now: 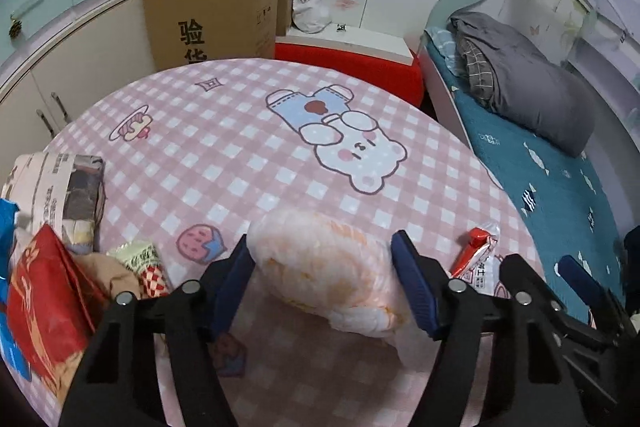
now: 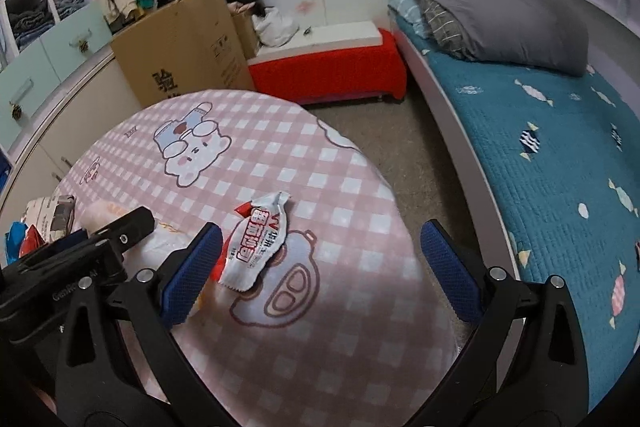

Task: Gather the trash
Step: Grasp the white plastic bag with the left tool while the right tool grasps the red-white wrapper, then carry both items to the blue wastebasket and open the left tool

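Observation:
My left gripper (image 1: 322, 247) is closed onto a crumpled white and orange plastic bag (image 1: 324, 267) on the pink checked round table (image 1: 240, 147), both blue pads touching the bag's sides. A white and red snack wrapper (image 2: 256, 243) lies flat on the table; it also shows in the left wrist view (image 1: 478, 255). My right gripper (image 2: 322, 241) is open and empty, its left finger (image 2: 196, 267) just beside the wrapper, its right finger past the table edge. More trash lies at the table's left: a red packet (image 1: 44, 303), a green and red wrapper (image 1: 148, 267), a newspaper bundle (image 1: 64, 195).
A bed with a teal cover (image 2: 540, 155) runs along the right. A cardboard box (image 1: 212, 11) and a red-covered bench (image 2: 328, 71) stand behind the table. Cupboards (image 1: 60, 67) line the left wall. Carpet floor (image 2: 420, 155) lies between table and bed.

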Tool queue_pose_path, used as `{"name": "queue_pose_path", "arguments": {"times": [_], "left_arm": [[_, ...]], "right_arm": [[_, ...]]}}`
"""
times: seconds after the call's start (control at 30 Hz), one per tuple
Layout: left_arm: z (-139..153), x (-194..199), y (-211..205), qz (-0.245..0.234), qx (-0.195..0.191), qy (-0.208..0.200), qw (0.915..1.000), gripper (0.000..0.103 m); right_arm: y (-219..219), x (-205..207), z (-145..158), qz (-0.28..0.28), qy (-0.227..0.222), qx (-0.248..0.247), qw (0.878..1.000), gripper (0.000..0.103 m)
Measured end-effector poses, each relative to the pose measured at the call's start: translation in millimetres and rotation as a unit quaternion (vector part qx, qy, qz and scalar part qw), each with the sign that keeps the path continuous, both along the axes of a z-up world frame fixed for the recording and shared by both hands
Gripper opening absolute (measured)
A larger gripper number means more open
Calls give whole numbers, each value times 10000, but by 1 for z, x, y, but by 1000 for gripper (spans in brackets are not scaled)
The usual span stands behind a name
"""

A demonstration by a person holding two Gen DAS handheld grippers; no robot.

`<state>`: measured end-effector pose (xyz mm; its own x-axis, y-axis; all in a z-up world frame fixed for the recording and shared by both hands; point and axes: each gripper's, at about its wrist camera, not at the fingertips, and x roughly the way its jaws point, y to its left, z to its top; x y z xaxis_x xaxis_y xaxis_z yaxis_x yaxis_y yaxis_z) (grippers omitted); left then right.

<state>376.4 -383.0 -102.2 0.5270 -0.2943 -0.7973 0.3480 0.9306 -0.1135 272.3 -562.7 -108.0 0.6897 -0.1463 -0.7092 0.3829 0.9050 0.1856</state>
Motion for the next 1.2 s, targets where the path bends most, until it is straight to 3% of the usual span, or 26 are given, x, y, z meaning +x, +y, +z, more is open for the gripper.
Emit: {"name": "queue_pose_path", "arguments": {"times": [0.17,0.33,0.43,0.5,0.53,0.57,0.73,0.93,1.1,1.2], "left_arm": [[0,5,-3,-110,-93,-33,9999,50],[13,3,9,-145,-257,-123,9995,43],[29,-8,12,-74,-77,-612,9981,42],[33,-11,12,-87,-33,-690,9976,42],[34,-12,13,-102,-63,-658,9978,42],[35,-11,15,-104,-98,-635,9979,42],[49,-20,27,3,-101,-810,9967,42],[87,-51,59,124,-246,-1141,9931,42],[123,-89,107,339,-390,-1481,9876,42],[140,-115,151,543,-277,-1768,9824,42]], "right_arm": [[4,13,-4,148,246,-113,9995,97],[13,24,-9,348,353,-193,9986,94],[22,33,-12,458,497,-338,9971,77],[28,37,-12,480,589,-596,9953,62],[28,37,-11,487,566,-607,9954,30],[28,37,-10,474,545,-604,9956,15],[31,22,2,571,240,-250,9978,12],[56,-23,54,697,-540,-41,9961,11],[109,-63,99,1192,-1158,79,9861,11],[151,-79,113,1666,-1366,238,9762,11]]}}
